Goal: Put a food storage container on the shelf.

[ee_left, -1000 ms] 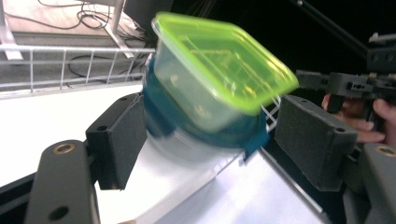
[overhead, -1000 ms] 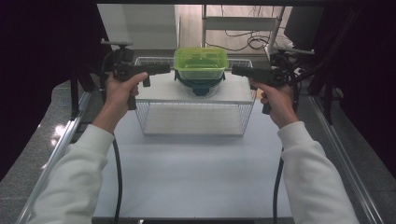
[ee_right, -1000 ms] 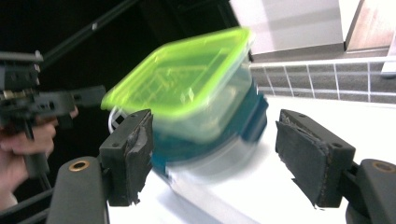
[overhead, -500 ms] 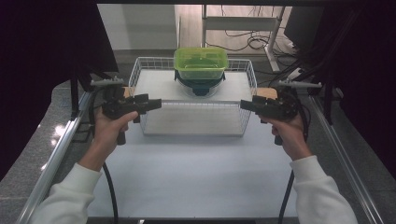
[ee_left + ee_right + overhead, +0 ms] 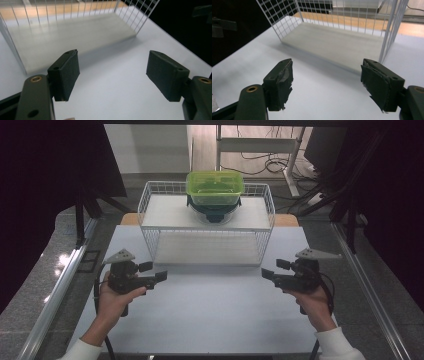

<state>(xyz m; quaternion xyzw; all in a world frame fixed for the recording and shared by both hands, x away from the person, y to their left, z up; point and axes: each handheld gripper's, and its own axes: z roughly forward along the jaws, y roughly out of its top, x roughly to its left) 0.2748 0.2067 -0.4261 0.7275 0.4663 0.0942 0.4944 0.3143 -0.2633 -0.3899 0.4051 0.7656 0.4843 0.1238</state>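
Both tongs are pulling back toward the person: left tongs (image 5: 161,276) and right tongs (image 5: 263,272) hanging released over the counter (image 5: 215,310), green lidded container (image 5: 215,187) sitting atop the wire rack (image 5: 207,222), seemingly delivered.

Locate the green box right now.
High view: the green box sits top centre on the wire rack, on a dark bowl, far beyond both grippers.

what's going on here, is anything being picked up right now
No. A person holds the left gripper and the right gripper over the white table, both open and empty. A green-lidded container sits on the top shelf of a white wire rack beyond them, untouched.
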